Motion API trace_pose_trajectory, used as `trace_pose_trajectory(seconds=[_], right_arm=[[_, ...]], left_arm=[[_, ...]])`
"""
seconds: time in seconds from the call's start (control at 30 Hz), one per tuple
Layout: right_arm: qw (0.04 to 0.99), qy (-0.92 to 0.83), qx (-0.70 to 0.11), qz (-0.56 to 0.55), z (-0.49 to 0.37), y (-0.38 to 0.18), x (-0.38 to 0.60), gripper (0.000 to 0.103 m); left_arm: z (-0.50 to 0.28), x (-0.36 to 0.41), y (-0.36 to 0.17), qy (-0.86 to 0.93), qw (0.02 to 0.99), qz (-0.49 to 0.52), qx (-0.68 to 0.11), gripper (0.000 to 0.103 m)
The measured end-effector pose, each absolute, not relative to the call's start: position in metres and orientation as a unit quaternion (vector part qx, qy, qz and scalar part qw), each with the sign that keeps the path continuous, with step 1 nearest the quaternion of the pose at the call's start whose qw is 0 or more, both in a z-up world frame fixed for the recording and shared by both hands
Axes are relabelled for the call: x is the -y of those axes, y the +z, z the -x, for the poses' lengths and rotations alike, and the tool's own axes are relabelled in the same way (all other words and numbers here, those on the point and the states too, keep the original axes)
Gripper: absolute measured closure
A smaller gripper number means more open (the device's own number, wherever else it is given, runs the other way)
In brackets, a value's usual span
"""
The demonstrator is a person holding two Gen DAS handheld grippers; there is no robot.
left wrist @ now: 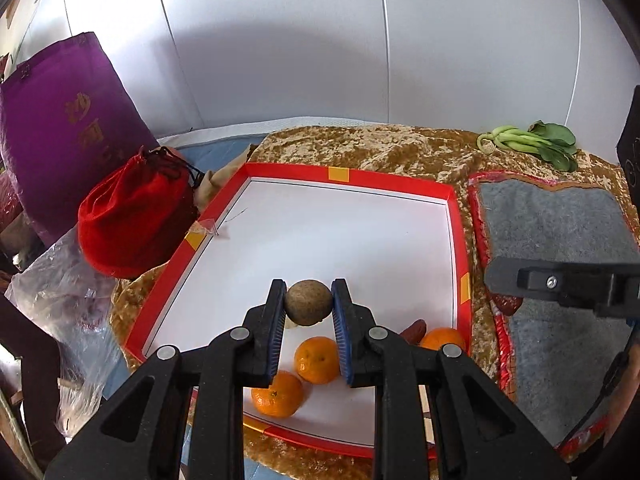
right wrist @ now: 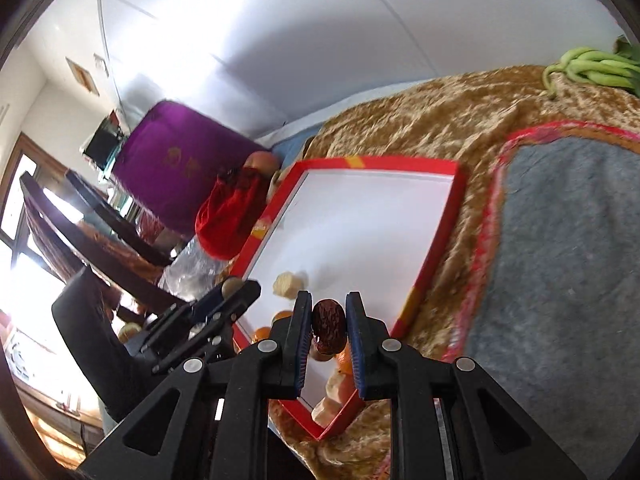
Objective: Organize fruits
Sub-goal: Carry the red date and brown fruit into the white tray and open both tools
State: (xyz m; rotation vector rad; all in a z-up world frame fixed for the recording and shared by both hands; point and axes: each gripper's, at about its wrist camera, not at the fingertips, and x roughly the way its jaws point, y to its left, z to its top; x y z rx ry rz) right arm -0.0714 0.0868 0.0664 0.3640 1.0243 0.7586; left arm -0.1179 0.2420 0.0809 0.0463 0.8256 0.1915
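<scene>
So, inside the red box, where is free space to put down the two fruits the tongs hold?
The far part of the red box is bare white floor, from its back wall down to the brown fruit held by the left tongs. The near edge is crowded with oranges. The grey mat, right of the box, is also bare.

a purple bag [left wrist: 60, 128] stands at the back left, with a red drawstring pouch [left wrist: 136, 216] just in front of it and crumpled clear plastic [left wrist: 68, 300] below. a gold crushed-velvet cloth [left wrist: 380, 152] covers the surface; a grey mat [left wrist: 560, 240] with red edging lies on it at right.
</scene>
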Motion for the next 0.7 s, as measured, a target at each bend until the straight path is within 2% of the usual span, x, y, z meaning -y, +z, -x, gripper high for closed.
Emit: trace_pose_trajectory(seconds=[0.7], right_arm=[[0.783, 0.361, -0.494, -0.117, 0.085, 0.044, -0.124, 0.085]], left_arm=[[0.115, -0.254, 0.061, 0.113, 0.891, -0.032, -0.439, 0.083]])
